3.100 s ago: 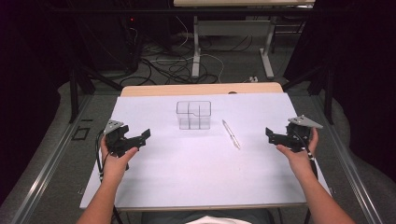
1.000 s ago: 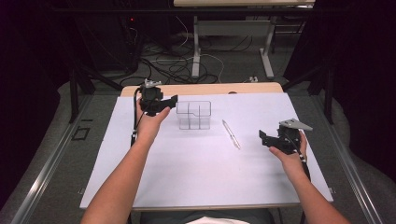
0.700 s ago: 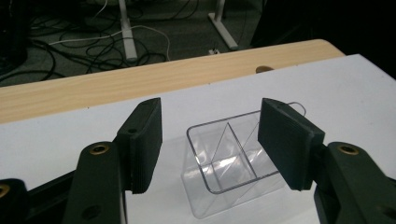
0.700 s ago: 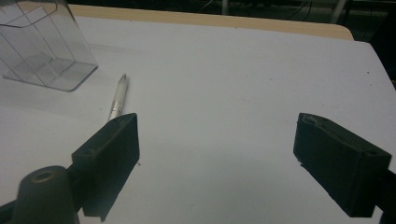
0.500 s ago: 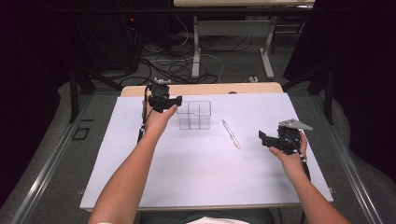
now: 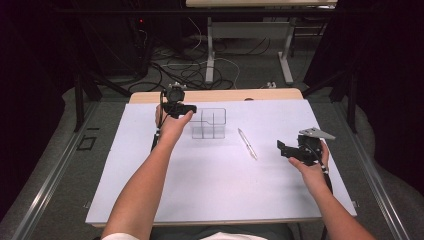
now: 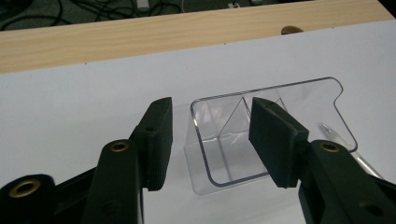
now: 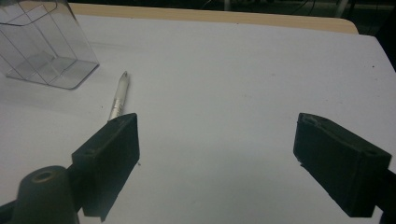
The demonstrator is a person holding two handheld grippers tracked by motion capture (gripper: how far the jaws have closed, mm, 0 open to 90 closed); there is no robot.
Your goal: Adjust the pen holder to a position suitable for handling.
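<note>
The left gripper [image 7: 210,140], jaws spread, straddled the near wall of the clear plastic divided organiser [image 7: 266,130] at the frame's centre, apparently to steady it. The right gripper [image 8: 217,163] gaped empty, its lower-left jaw nearest the white pen [image 8: 117,97], likely its target.

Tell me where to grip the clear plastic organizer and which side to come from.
Grip the organizer by its thin upright end wall, coming from above on the left gripper's side. The top is open, so one finger can drop inside and the other outside. The fingers already straddle that wall. The smooth walls may slip, so close firmly.
</note>
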